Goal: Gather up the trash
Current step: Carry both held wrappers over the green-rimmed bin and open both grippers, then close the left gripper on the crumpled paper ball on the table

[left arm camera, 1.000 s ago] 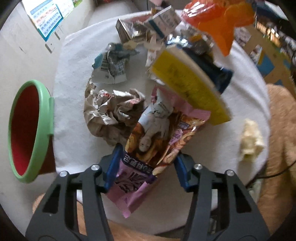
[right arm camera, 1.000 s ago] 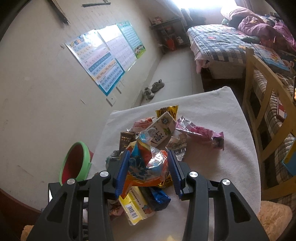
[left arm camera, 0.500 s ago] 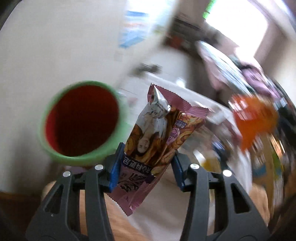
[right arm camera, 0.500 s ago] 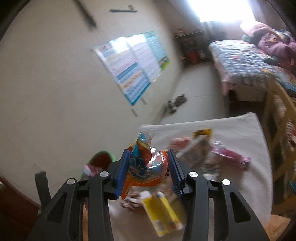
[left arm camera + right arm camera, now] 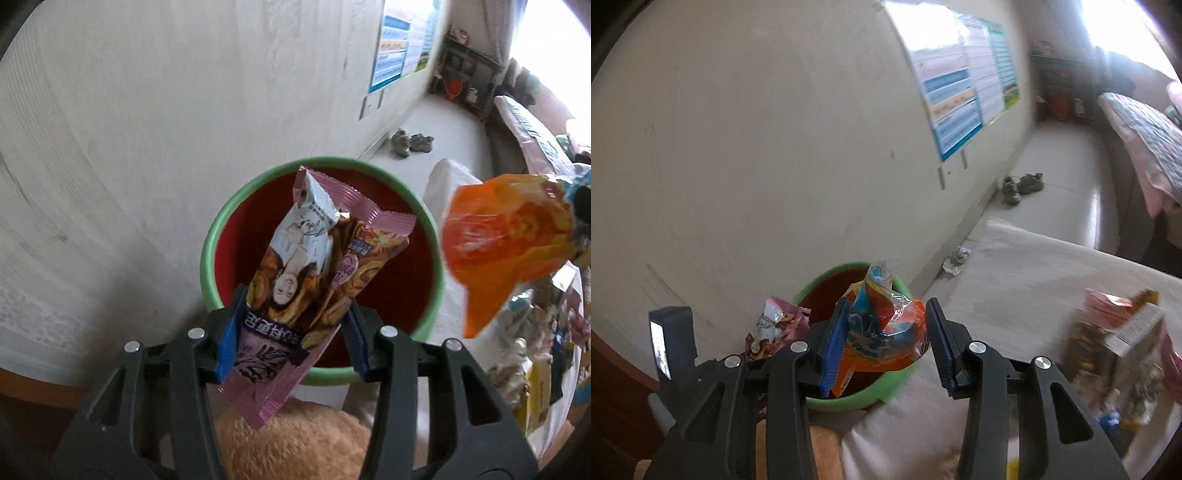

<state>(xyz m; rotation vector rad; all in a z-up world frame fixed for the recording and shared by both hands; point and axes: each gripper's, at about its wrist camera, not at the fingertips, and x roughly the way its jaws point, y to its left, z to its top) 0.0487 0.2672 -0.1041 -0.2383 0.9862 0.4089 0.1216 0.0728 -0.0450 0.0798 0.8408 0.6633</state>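
Both hands swung off the table pile and over to the green-rimmed bin (image 5: 218,236) within the last second. Left gripper (image 5: 291,332) was clamped on the pink snack wrapper (image 5: 314,266), now hanging directly over the bin's red mouth rather than over the table. Right gripper (image 5: 884,343) was clamped on the orange wrapper (image 5: 882,332), just above the bin's near rim. Both looked ready to drop. More trash (image 5: 1119,350) remained on the white table cover (image 5: 1015,280) right of the bin.
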